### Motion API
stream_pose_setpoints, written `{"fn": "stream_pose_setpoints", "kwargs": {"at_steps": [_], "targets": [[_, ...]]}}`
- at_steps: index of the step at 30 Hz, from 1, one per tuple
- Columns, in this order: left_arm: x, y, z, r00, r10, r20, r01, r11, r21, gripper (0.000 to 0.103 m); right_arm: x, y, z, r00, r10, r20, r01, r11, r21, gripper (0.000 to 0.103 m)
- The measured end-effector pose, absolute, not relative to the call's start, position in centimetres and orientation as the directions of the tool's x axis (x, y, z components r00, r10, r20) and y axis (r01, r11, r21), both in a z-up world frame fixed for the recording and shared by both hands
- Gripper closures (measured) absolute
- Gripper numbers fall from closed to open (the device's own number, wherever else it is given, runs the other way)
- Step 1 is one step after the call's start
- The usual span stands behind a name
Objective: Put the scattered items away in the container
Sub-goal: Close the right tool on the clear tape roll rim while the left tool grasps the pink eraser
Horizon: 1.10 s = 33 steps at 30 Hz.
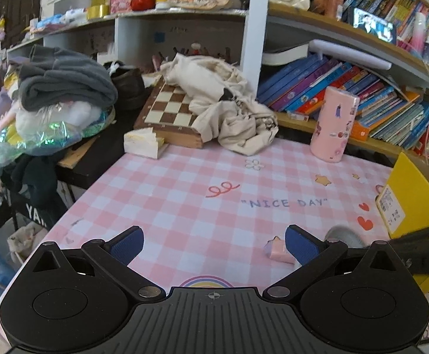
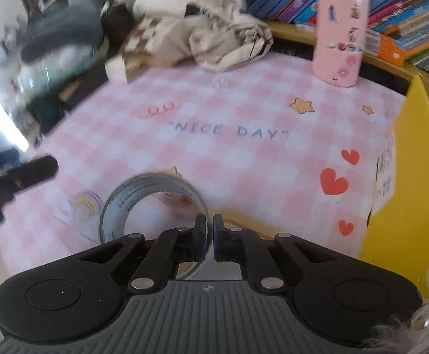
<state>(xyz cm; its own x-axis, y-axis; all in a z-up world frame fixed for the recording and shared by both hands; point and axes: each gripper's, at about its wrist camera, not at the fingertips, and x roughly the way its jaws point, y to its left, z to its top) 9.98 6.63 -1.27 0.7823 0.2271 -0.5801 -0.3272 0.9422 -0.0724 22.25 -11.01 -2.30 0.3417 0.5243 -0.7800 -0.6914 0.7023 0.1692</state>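
Note:
My right gripper [image 2: 210, 230] is shut on the rim of a grey tape roll [image 2: 152, 203], held just above the pink checked tablecloth [image 2: 243, 153]. The roll also shows in the left wrist view [image 1: 344, 236] beside the right arm. My left gripper [image 1: 213, 244] is open and empty over the cloth. A small pink wrapped item [image 1: 277, 252] lies just inside its right finger [image 1: 301, 246]. The yellow cardboard box [image 2: 409, 194] stands at the right; it also shows in the left wrist view [image 1: 412, 197]. A pink cylinder [image 1: 333, 124] stands at the back, seen too in the right wrist view [image 2: 339, 34].
A crumpled beige cloth [image 1: 229, 109] lies over a chessboard box [image 1: 167, 118] at the back left. Shelves of books [image 1: 361, 94] run behind the table. A pile of grey clothes and bags [image 1: 64, 88] sits to the left. The table's left edge drops off.

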Motion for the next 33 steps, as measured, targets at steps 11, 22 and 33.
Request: {"fn": "stream_pose_setpoints", "kwargs": {"at_steps": [11, 22, 33], "targets": [[10.0, 4.6, -1.6, 0.778, 0.113, -0.618, -0.2, 0.977, -0.072, 0.0, 18.5, -12.8, -2.0, 0.352, 0.455, -0.818, -0.72, 0.69, 0.074, 0.098], [13.2, 1.9, -3.3, 0.738, -0.036, -0.674, 0.015, 0.999, -0.036, 0.0, 15.7, -15.8, -2.6, 0.358, 0.39, -0.848, -0.721, 0.693, 0.014, 0.097], [19.2, 1.2, -7.0, 0.696, -0.021, -0.718, 0.042, 0.999, 0.012, 0.006, 15.3, -16.5, -2.3, 0.37, 0.397, -0.84, -0.739, 0.673, -0.008, 0.097]]}}
